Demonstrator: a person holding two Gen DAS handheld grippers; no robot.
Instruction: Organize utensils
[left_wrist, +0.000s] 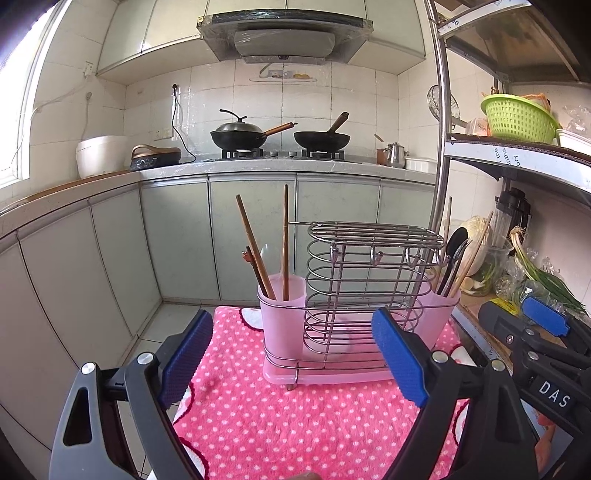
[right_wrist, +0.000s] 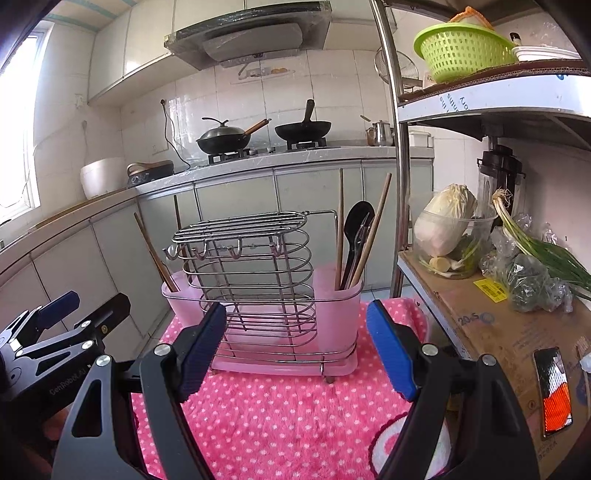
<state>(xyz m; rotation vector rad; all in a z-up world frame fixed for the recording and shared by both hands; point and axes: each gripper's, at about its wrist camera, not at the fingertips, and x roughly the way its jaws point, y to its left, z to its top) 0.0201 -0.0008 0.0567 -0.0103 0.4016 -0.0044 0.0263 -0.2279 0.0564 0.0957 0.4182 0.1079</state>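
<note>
Utensil rack (left_wrist: 365, 295) sits on the mat (left_wrist: 295, 424) around 12 o'clock, one cup (left_wrist: 282, 314) at each end: chopsticks (left_wrist: 255, 243) stand in the 11 o'clock cup, spoon (right_wrist: 356, 229) in the 1 o'clock one; stove counter (left_wrist: 280, 164) behind

Gas hob (left_wrist: 284, 153) on the back counter, landmark; lidded wok (left_wrist: 238, 133) on its left burner, open wok (left_wrist: 322, 139) on its right; range hood (left_wrist: 286, 35) above; white pot (left_wrist: 100, 155) far left; metal kettle (left_wrist: 397, 153) right; green colander (right_wrist: 463, 51) on the shelf farther right.
</note>
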